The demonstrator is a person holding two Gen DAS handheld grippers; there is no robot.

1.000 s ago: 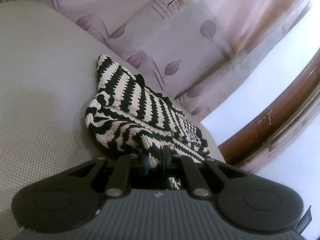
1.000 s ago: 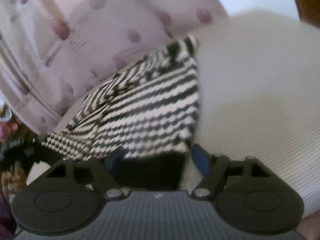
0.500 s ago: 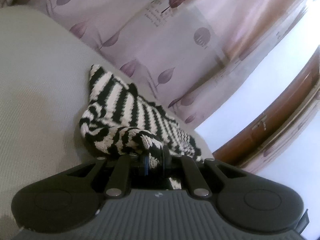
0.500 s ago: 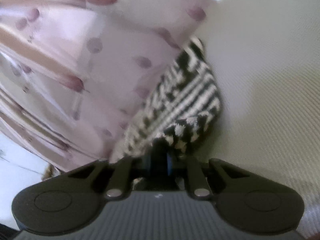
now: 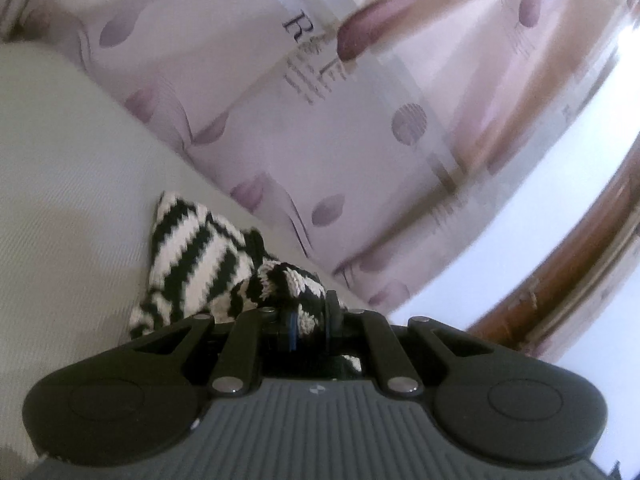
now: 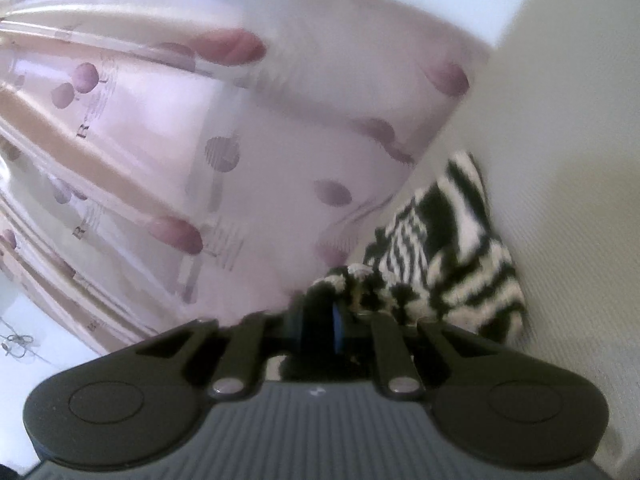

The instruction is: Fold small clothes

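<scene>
Knitwear [image 5: 192,256], black and white in stripes, lies bunched on the pale cloth surface [image 5: 68,184], close to that surface's far edge where the curtain [image 5: 328,152] hangs behind it. The left gripper [image 5: 310,318] is clenched on a rolled fold of the knit: striped yarn shows pinched between its two blue-lined fingers, and the rest of the garment trails away from the fingers to the left, ending in a pointed corner that rests on the surface. In the right wrist view the same knit [image 6: 452,248] sits to the right of the curtain [image 6: 224,152], again touching the surface [image 6: 568,208]. The right gripper [image 6: 320,320] is also clamped onto it, its fingers drawn close together with a dark twisted edge of the knit caught between them; the bulk of the garment spreads up and to the right of the fingers in a crumpled heap. This view is blurred, so finer detail of the grasp cannot be made out. Beyond the curtain in the left view, a brown wooden frame [image 5: 560,280] curves past bright window light.
</scene>
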